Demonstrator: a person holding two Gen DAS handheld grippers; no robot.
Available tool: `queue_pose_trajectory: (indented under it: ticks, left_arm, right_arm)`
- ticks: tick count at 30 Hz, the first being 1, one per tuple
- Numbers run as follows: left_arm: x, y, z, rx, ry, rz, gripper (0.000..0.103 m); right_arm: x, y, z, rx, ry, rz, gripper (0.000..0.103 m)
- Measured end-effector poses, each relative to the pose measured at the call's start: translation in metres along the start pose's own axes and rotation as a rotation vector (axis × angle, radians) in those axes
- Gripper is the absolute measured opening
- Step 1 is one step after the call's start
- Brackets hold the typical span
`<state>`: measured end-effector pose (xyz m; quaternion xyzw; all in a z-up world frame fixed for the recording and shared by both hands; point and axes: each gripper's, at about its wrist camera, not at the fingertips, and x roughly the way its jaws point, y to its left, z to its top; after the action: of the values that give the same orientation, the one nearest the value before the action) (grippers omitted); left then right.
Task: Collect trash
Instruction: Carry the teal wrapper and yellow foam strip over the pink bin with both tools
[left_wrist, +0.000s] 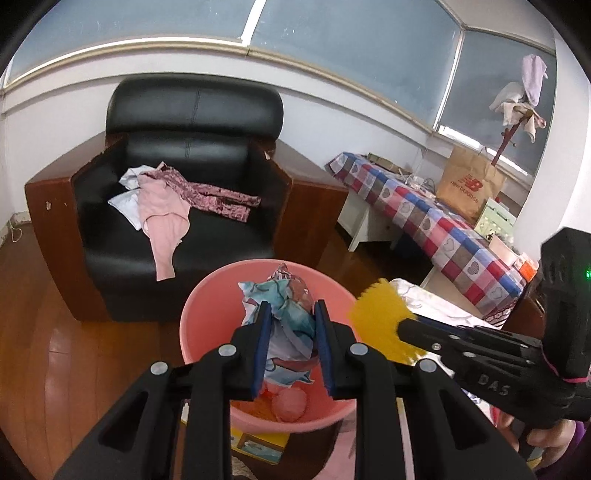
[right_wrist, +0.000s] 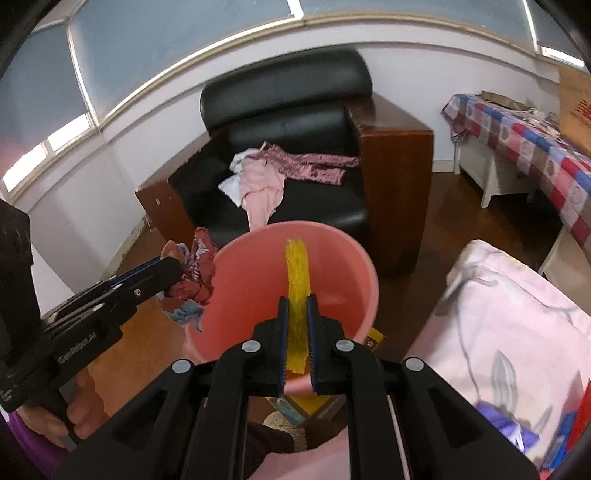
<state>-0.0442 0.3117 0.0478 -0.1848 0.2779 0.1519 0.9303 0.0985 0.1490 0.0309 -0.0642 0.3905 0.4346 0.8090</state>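
Observation:
A pink plastic bin (left_wrist: 207, 299) stands on the wooden floor in front of me, with a pink ball and orange scraps at its bottom. My left gripper (left_wrist: 291, 310) is shut on a crumpled printed wrapper (left_wrist: 288, 295) of teal, white and red, held over the bin's mouth. In the right wrist view that wrapper (right_wrist: 195, 273) hangs just left of the bin (right_wrist: 354, 266). My right gripper (right_wrist: 297, 301) is shut on a flat yellow ridged piece (right_wrist: 298, 266), held edge-on over the bin. The same yellow piece (left_wrist: 380, 306) shows fan-shaped at the bin's right rim, beside the right gripper (left_wrist: 402, 326).
A black leather armchair (left_wrist: 184, 155) with wooden sides stands behind the bin, with pink and patterned clothes (left_wrist: 166, 206) on its seat. At right is a table under a checked cloth (left_wrist: 424, 206) with a brown paper bag (left_wrist: 469, 184). A floral pink bedcover (right_wrist: 517, 332) lies at near right.

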Motion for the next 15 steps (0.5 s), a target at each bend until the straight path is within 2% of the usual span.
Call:
queue_pose_trajectory:
  ticks: [8,15]
  left_arm:
    - [0.06,0.014,0.009,-0.013,0.086,-0.011,0.023]
    - [0.092,0.012,0.005,0.006,0.148,0.007,0.024]
  right_arm:
    - [0.06,-0.001,0.008,-0.01,0.093,0.014,0.01]
    - [0.086,-0.001,0.011,-0.036,0.13,0.014,0.01]
